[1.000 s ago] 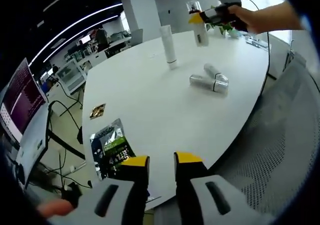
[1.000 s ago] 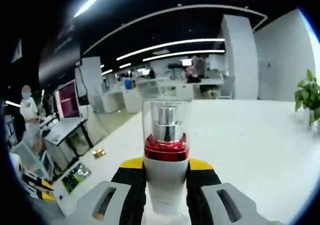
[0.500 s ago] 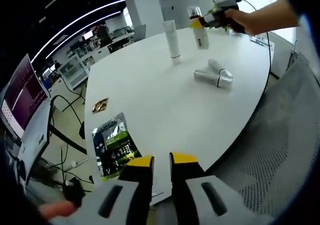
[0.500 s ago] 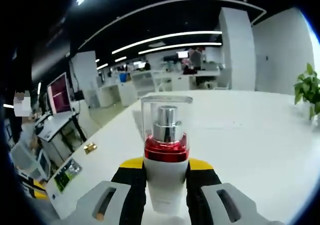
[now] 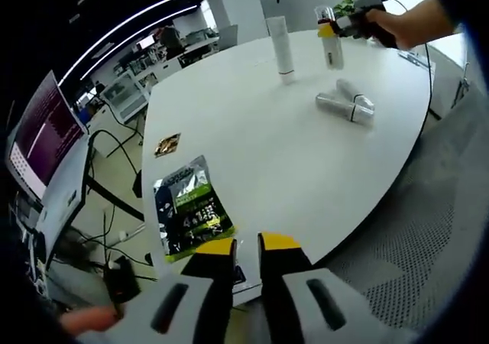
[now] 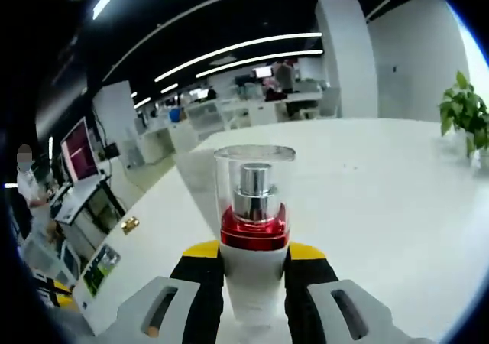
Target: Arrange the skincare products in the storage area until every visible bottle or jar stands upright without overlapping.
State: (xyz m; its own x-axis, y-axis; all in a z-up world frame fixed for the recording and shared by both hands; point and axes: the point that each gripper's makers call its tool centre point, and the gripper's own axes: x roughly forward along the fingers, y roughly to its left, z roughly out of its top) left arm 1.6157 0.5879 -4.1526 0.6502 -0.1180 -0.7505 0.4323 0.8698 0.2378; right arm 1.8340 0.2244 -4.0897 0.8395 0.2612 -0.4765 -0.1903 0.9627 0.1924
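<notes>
The right gripper (image 6: pixel 252 271) is clamped on a pump bottle (image 6: pixel 253 237) — white body, red collar, clear cap over a silver pump — gripped on the body just below the collar, and the bottle stands upright between the jaws. In the left gripper view this same bottle (image 5: pixel 330 42) sits at the far side of the white table (image 5: pixel 252 153), close to or on the surface; I cannot tell whether it touches. Near it a tall white tube (image 5: pixel 280 47) stands upright on its cap, and two silver-and-white tubes (image 5: pixel 345 104) lie on their sides, touching in a V — these remain to be stood up. The left gripper (image 5: pixel 244 246) hovers off the near table edge with its jaws almost together and nothing between them. A green snack packet (image 5: pixel 187 206) and a small gold wrapper (image 5: pixel 167 144) lie on the near side of the table. The bottle looks rigid and smooth, probably top-heavy under that brittle-looking cap, so the low body grip is the safe one; the lying tubes seem light and round, likely to roll — best taken across the middle.
</notes>
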